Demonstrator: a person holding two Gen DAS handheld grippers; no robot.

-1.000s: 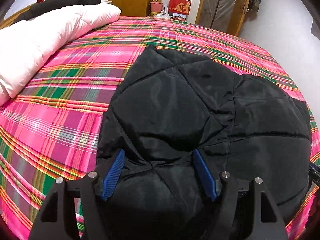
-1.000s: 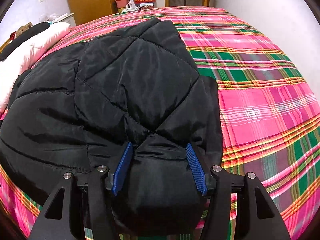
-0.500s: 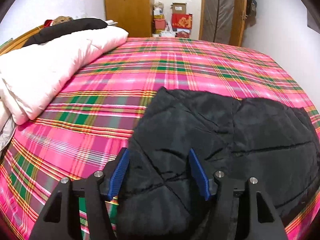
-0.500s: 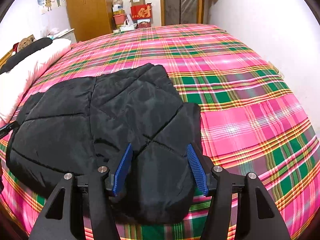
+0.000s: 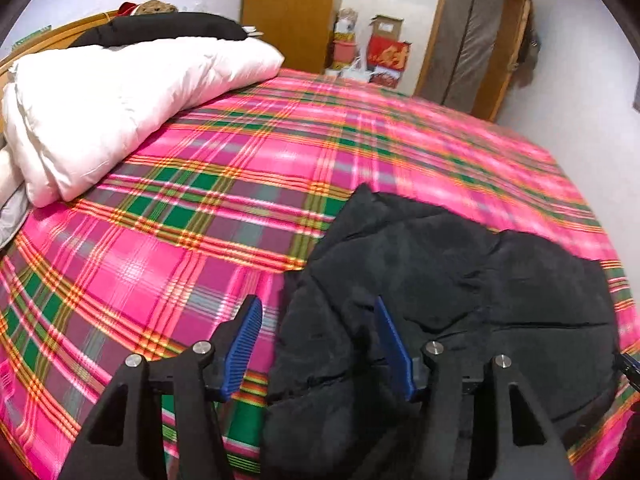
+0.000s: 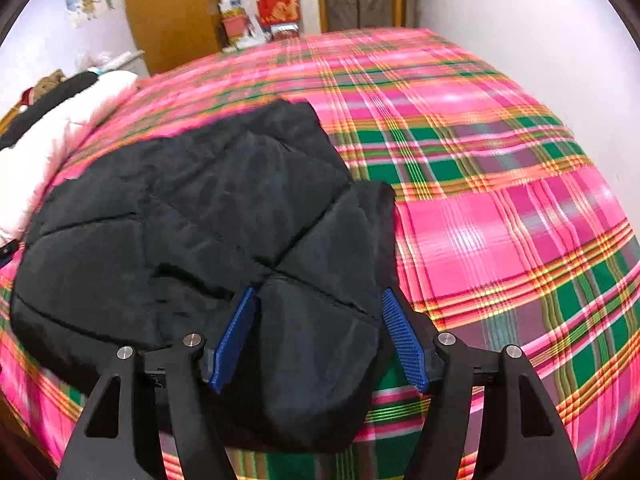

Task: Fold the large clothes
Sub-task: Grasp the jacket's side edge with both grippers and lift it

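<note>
A black quilted jacket lies folded in a thick bundle on the pink plaid bed. My left gripper hovers over the jacket's left edge. Its jaws are closing and hold nothing: one blue pad is above the bedspread, the other above the jacket. In the right wrist view the jacket fills the left half of the bed. My right gripper straddles the near right corner of the bundle. Its jaws are opening and the pads stand clear of the cloth.
A white duvet is heaped along the bed's left side with a dark garment on top. Beyond the bed stand a wooden wardrobe, stacked boxes and a door. A white wall borders the right side.
Both grippers have risen and pulled back from the jacket, which now looks smaller and lower. The left gripper has drifted left, over the jacket's edge. The right jaws have widened, the left narrowed.
</note>
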